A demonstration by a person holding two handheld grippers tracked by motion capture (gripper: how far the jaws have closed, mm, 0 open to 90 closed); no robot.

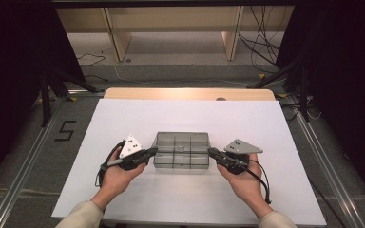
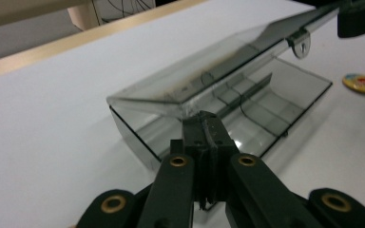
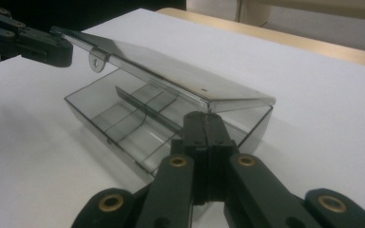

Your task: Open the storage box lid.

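Both grippers are meeting a clear smoke-grey plastic compartment box [image 1: 181,150] in the high view: the left gripper [image 1: 153,150] is touching its left end and the right gripper [image 1: 211,152] its right end, each held in a hand [image 1: 116,176] coming in from the bottom edge. The box is lying near the middle of a white sheet [image 1: 185,118] covering a pale wooden table [image 1: 190,93]. Beyond the table, grey floor, light wooden shelf legs and loose cables are showing, with a black numeral 5 [image 1: 64,130] marked on the floor to the left.

From the left gripper view, the box's hinged lid [image 2: 204,71] is standing partly raised over the divided tray. The left gripper's jaws are pressed together right at the near end of the box, at the lid's corner, though whether they are pinching the plastic I cannot tell. A small round yellow badge [image 2: 362,83] is lying on the sheet just beyond the box.

From the right gripper view, the right gripper [image 3: 205,124] is sitting with jaws together at the box's near end, under the lid's edge; a grip cannot be confirmed. The left gripper is touching the lid's far corner, beside a small latch tab [image 3: 96,60].
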